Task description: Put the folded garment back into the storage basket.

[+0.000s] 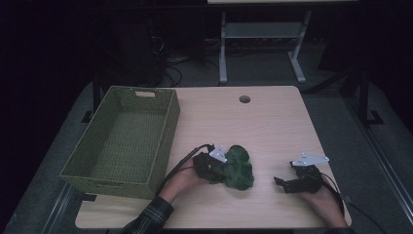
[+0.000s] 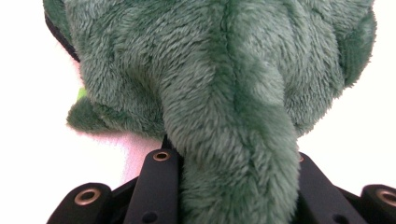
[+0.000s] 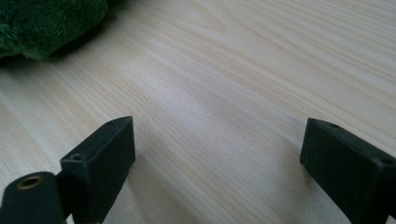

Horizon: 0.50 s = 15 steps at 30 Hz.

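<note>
Left hand-held gripper [image 1: 210, 166] pinches a limb of the green plush toy [image 1: 237, 167], which lies on the worktop [image 1: 272, 122] just to its right, near the front edge. Right hand-held gripper [image 1: 284, 184] rests spread and empty farther right. A woven basket [image 1: 78, 165] stands at the left, likely the toy's destination.

We see a light wooden table [image 1: 272, 122] with a round hole [image 1: 244, 99] near its far edge. Behind it, a grey floor [image 1: 263, 68] holds a white metal frame [image 1: 263, 36] and dark cables [image 1: 168, 61]. The room is dim.
</note>
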{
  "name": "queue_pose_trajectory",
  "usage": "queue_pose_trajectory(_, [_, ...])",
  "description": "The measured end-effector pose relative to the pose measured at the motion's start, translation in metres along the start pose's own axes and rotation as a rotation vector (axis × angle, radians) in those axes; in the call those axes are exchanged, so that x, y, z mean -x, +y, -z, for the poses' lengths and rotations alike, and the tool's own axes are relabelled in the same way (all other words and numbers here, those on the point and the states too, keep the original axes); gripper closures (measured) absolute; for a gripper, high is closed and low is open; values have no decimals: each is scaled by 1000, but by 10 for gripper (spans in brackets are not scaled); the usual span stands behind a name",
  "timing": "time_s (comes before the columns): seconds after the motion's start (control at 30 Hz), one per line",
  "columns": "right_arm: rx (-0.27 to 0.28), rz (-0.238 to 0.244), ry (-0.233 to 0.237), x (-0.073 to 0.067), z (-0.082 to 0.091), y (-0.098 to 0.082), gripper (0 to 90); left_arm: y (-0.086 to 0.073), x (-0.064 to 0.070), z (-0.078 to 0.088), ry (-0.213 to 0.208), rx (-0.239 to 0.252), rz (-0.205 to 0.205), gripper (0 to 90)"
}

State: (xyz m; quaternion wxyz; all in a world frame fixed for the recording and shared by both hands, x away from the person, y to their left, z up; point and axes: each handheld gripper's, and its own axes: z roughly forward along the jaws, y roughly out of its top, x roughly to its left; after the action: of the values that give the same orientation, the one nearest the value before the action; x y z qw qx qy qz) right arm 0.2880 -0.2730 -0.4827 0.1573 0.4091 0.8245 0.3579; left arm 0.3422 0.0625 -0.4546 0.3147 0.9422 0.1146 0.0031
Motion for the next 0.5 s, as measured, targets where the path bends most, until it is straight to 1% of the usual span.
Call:
queue_pose_trajectory(0.07, [1,2,0,0,0,0,97,0,-1,1,-12,5,16,702])
queue_pose_trajectory(0.23, [1,0,0,0,0,0,97,2,-1,8,-19,3,42,713])
queue_pose_trajectory(0.3, [1,-1,0,0,0,0,97,4,1,13,-16,-2,48,716])
queue_pose_trajectory(0.33, [1,-1,0,0,0,0,96,5,2,16,-17,2,57,716])
queue_pose_trajectory(0.4, [1,-1,0,0,0,0,96,8,3,22,-16,10,55,716])
queue_pose_trajectory(0.43, [1,-2,0,0,0,0,96,10,4,25,-21,14,65,716])
queue_pose_trajectory(0.47, [1,-2,-1,0,0,0,97,11,4,29,-20,17,64,716])
queue_pose_trajectory(0.5, [0,-2,-1,0,0,0,97,13,4,32,-20,19,71,716])
